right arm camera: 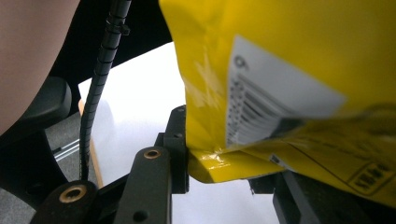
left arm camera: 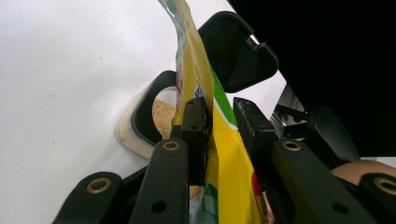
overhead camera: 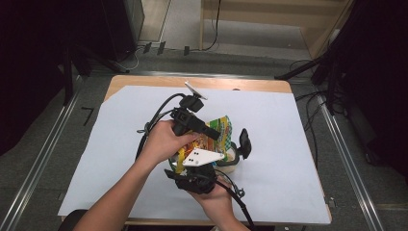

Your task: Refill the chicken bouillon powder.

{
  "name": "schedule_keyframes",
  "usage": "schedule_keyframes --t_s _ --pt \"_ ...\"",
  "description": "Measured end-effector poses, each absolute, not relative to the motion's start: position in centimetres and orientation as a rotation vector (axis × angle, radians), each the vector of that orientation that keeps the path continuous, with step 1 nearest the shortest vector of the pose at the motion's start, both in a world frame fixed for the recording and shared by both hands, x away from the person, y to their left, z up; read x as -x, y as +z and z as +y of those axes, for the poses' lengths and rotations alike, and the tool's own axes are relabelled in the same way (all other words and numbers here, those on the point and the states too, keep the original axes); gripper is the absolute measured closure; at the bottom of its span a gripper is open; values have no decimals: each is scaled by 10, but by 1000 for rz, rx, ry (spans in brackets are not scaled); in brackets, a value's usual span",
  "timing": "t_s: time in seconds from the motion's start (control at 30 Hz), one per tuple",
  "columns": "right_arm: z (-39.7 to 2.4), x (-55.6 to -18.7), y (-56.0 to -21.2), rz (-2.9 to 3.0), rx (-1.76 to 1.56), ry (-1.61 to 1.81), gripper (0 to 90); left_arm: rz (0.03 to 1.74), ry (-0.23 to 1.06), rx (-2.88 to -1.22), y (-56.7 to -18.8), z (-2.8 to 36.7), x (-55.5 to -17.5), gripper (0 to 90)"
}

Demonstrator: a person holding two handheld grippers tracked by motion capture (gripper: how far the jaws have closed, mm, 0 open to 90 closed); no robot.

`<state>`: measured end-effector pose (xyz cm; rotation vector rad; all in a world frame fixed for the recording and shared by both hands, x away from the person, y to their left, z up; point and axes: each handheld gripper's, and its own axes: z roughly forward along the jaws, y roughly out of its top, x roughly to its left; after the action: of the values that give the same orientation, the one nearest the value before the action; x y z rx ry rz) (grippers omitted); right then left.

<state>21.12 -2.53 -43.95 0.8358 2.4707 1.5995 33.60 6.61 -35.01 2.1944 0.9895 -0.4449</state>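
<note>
Hanging yellow bag (overhead camera: 213, 137) clamped between both tongs (overhead camera: 219, 134) (overhead camera: 202, 166).

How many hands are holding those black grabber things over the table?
2. The left hand grips the left gripper near the table's middle, above the yellow bag. The right hand holds the right gripper closer to the near edge, below the bag.

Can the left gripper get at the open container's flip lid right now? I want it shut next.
Probably not yet. The left gripper is clamped on the yellow bag, which hangs between it and the black lid; the right gripper holds the same bag. It would have to let go first.
</note>
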Motion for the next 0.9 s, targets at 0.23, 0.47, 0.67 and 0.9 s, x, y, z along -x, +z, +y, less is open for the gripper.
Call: schedule_keyframes --t_s 0.23,0.47,0.67,0.9 --pt "-25 -211 -441 2469 -830 1594 675 981 -440 -2191 -351 66 -336 757" --pt "-25 -211 -440 2466 -831 1596 675 977 -439 -2191 -350 66 -336 756" --pt "-25 -211 -440 2465 -830 1595 675 973 -440 -2191 -350 66 -336 756" --pt "-25 -210 -440 2458 -834 1602 674 975 -445 -2189 -350 67 -336 756"
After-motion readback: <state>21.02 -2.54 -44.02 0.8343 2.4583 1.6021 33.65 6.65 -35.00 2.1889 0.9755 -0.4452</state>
